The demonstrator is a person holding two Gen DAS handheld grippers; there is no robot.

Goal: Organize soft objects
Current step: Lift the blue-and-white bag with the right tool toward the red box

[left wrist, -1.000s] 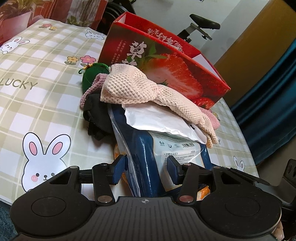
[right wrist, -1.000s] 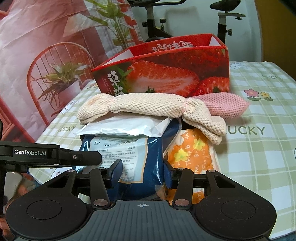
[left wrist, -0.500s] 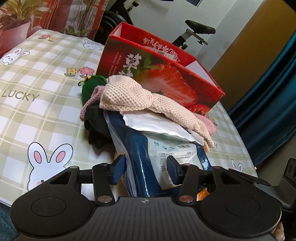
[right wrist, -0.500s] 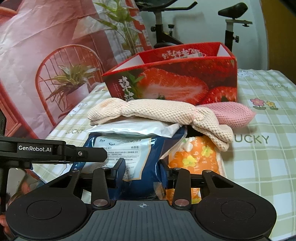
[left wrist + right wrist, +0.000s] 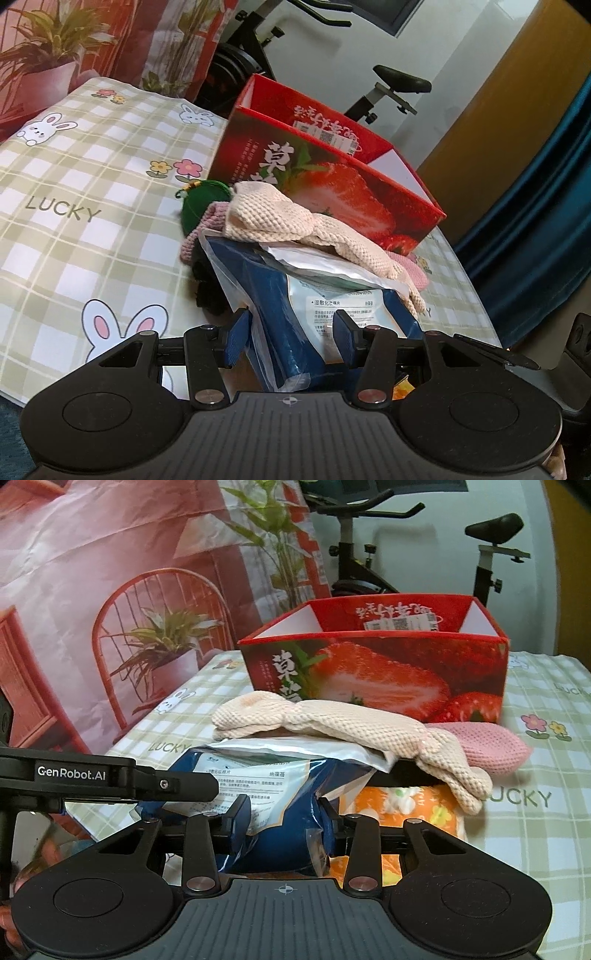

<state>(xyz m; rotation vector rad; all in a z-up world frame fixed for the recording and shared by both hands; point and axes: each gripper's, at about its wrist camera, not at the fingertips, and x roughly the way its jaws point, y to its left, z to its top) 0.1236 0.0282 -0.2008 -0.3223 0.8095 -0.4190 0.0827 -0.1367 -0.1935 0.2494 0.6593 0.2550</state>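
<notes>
Left wrist view first, scanning from the left: the checked tablecloth [image 5: 74,229] with bunnies and "LUCKY" printed on it covers the table. Near the middle there's a green pouch [image 5: 201,206] sitting beside a mauve knit piece [image 5: 207,229], and something black [image 5: 210,291] is tucked under the pile, can't really make out what it is. The blue bag [image 5: 280,295] with a white label runs toward the camera, and the left gripper [image 5: 290,334] has its pads on either side of the bag's near end, pinching it. On top of the bag sits a white packet [image 5: 325,264], and a cream knit cloth [image 5: 280,218] is draped over that. Behind everything stands the red strawberry box [image 5: 332,173], open at the top. A pink knit bit [image 5: 417,271] peeks out to the right of the cloth.

Right wrist view, same direction: the other gripper's black arm marked "GenRobot.AI" pokes in from the left edge. The right gripper [image 5: 282,825] is squeezed onto the blue bag [image 5: 280,812] too, its pads pressing in hard enough to bulge the plastic. The white packet [image 5: 295,749] and cream knit cloth [image 5: 351,723] lie on top of it. Just right of the bag is an orange flowery pack [image 5: 406,805], touching it, partly under the cloth's end. The pink knit piece [image 5: 491,746] lies on the tablecloth [image 5: 535,812] further right, in front of the strawberry box [image 5: 388,672].
</notes>
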